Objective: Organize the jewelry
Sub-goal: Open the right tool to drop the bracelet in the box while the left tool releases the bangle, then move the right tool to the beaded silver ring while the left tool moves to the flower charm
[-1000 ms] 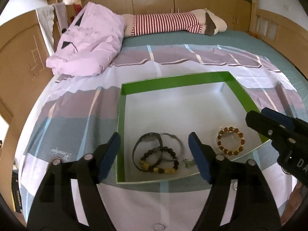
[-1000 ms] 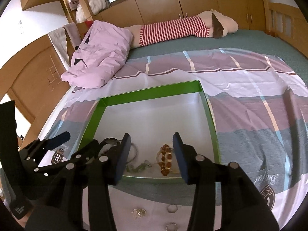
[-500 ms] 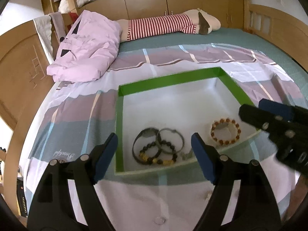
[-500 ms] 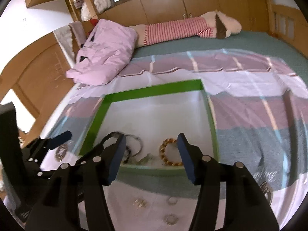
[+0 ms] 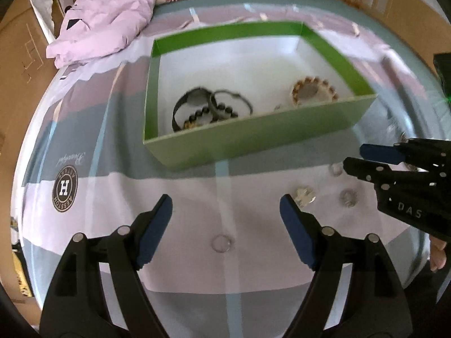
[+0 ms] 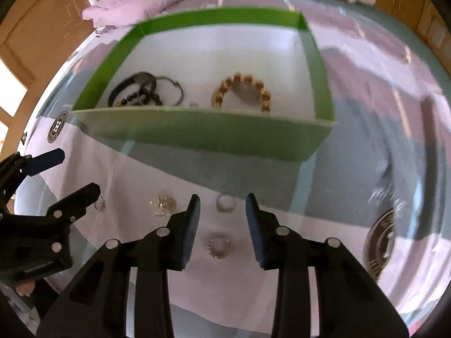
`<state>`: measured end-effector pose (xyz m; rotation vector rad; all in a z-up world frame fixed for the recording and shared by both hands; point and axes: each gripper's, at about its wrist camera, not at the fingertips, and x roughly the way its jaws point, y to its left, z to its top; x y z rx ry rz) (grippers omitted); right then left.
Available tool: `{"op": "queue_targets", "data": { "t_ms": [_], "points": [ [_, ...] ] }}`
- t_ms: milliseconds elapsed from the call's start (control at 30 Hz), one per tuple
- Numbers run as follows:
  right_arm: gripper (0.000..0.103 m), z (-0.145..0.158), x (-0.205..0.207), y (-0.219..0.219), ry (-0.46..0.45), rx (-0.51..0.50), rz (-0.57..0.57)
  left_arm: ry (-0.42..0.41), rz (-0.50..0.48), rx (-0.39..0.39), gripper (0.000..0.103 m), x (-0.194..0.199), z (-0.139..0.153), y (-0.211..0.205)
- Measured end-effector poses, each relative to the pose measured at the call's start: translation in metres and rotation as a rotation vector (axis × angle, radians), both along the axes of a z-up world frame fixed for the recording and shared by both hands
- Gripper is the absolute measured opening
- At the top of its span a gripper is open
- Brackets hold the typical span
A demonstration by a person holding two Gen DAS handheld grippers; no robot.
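Both tools lowered toward rings (image 6: 225, 203) before green box (image 5: 253, 138).

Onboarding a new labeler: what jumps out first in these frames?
The green box on the bedspread, with an amber bead bracelet on its right side and a tangle of dark bracelets on its left. Then the small rings loose on the cloth in front of it, one lying just ahead of the open right gripper. The left gripper is open over another ring.
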<state>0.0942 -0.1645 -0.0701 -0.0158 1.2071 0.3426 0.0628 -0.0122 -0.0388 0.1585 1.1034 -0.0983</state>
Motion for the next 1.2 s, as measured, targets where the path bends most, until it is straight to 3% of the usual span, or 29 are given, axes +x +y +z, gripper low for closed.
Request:
{"op": "queue_targets", "data": {
  "t_ms": [167, 300, 367, 500, 633, 833, 900, 967, 1067, 1200],
  "points": [
    [0.036, -0.002, -0.009, 0.020, 0.018, 0.079, 0.081, 0.051, 0.076, 0.030, 0.080, 0.007, -0.009, 0.019],
    [0.040, 0.001, -0.014, 0.016, 0.015, -0.035, 0.054, 0.048, 0.109, 0.005, 0.080, 0.008, -0.008, 0.028],
    [0.049, 0.001, -0.014, 0.001, 0.045, -0.027, 0.018, 0.042, 0.074, -0.035, 0.080, 0.007, -0.007, 0.022],
    [0.050, -0.017, -0.016, -0.020, 0.101, -0.077, -0.015, 0.032, -0.012, -0.064, 0.080, 0.004, -0.008, -0.006],
    [0.050, -0.026, -0.023, -0.021, 0.119, -0.099, 0.018, 0.015, -0.092, -0.045, 0.080, -0.001, -0.016, -0.039],
    [0.051, -0.024, -0.024, -0.040, 0.127, -0.088, -0.008, 0.010, -0.127, 0.005, 0.080, 0.005, -0.038, -0.067],
    [0.052, -0.025, -0.023, -0.040, 0.131, -0.098, -0.006, 0.007, -0.118, 0.039, 0.077, 0.005, -0.043, -0.069],
    [0.052, -0.025, -0.023, -0.040, 0.131, -0.099, -0.003, 0.014, -0.095, 0.071, 0.061, 0.007, -0.048, -0.066],
    [0.052, -0.024, -0.023, -0.035, 0.127, -0.095, 0.008, 0.026, -0.075, 0.035, 0.055, 0.009, -0.046, -0.058],
    [0.052, -0.027, -0.023, -0.021, 0.126, -0.093, 0.036, 0.021, -0.060, 0.052, 0.054, 0.010, -0.044, -0.052]
  ]
}}
